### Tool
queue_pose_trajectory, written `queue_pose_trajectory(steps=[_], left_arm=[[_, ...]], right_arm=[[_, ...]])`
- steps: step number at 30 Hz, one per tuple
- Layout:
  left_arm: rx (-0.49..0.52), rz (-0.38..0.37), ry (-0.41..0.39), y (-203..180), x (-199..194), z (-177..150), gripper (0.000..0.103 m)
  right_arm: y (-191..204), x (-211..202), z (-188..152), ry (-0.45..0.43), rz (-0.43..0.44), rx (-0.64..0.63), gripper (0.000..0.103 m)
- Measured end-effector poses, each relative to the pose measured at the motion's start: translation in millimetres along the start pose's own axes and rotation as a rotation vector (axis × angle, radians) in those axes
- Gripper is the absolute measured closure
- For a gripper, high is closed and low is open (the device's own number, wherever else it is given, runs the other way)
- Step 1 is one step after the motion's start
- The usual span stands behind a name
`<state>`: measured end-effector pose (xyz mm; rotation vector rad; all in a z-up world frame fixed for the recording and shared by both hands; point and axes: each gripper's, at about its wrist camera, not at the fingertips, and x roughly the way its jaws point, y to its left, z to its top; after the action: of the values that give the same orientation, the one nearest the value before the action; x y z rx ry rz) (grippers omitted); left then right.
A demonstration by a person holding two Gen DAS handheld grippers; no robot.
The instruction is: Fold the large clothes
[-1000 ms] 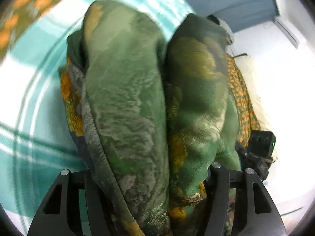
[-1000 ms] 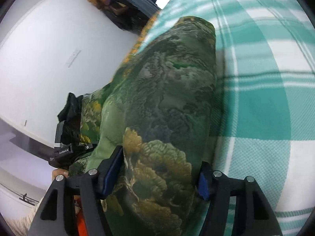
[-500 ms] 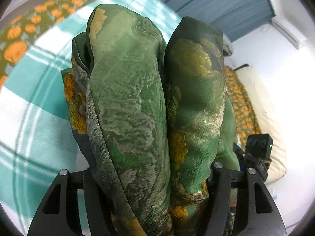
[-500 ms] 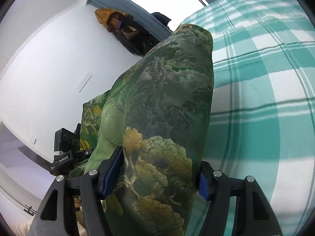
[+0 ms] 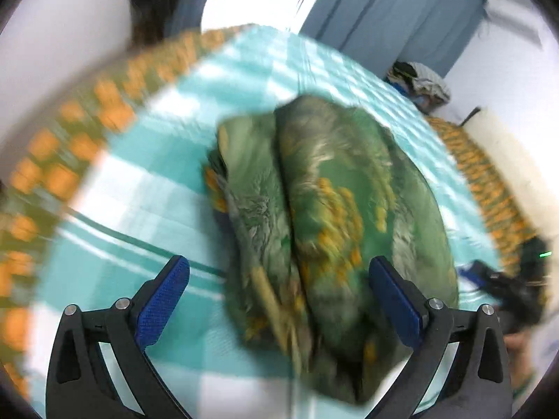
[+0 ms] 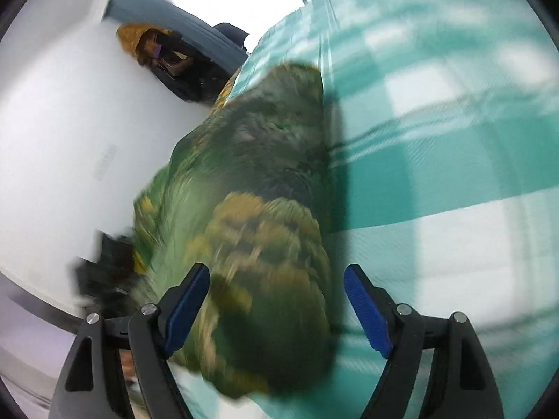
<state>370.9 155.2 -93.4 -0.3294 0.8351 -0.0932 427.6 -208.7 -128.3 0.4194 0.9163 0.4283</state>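
Note:
A folded green garment [image 5: 332,216] with yellow-orange print lies as a thick bundle on the teal plaid bed sheet [image 5: 146,188]. My left gripper [image 5: 279,296] hovers just behind it. Its jaws are opening wide and the blue pads [image 5: 164,300] stand clear of the cloth. In the right wrist view the same garment [image 6: 265,181] runs away from my right gripper [image 6: 276,309]. Those jaws are opening too, with the bundle's near end between the pads but not pressed. The right gripper [image 5: 506,293] shows blurred at the left wrist view's right edge.
An orange-flowered cover [image 5: 70,160] borders the plaid sheet. A blue curtain [image 5: 384,17] and a clothes pile [image 5: 422,80] are at the far end. A white cushion [image 5: 506,153] lies to the right. A white wall [image 6: 70,122] and a dark bag [image 6: 167,59] flank the bed.
Both grippers were shut on the bundle and have let it go. The jaws spread, both hands drew back, and the bundle looks smaller and lies on the sheet.

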Motion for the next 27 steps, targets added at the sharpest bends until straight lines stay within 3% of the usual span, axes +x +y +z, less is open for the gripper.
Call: queue_pose_trajectory(steps=[4, 6, 11, 15, 18, 21, 24, 27], left_arm=[[0.136, 0.095, -0.093, -30, -49, -20, 0.001], [0.174, 0.103, -0.129, -33, -67, -32, 0.001], [0.211, 0.152, -0.188, -58, -95, -66, 0.001], [0.260, 0.231, -0.231, -77, -116, -90, 0.001], [0.288, 0.258, -0.251, -89, -127, -96, 0.001], [0.303, 0.361, -0.271, -102, -136, -98, 0.001], [0.322, 0.395, -0.325, -111, -148, -105, 0.001], [0.328, 0.454, -0.381, -120, -161, -114, 0.001]], right_arm=[[45, -58, -21, -0.115, -0.229, -0.174, 0.022], [57, -78, -30, -0.146, -0.317, -0.219, 0.022], [70, -119, -46, -0.200, -0.436, -0.291, 0.022], [80, -133, -50, -0.247, -0.495, -0.351, 0.022], [91, -141, -54, -0.272, -0.517, -0.379, 0.022], [96, -154, -60, -0.291, -0.535, -0.393, 0.022], [99, -166, -66, -0.321, -0.557, -0.400, 0.022], [104, -190, -76, -0.414, -0.559, -0.399, 0.022]])
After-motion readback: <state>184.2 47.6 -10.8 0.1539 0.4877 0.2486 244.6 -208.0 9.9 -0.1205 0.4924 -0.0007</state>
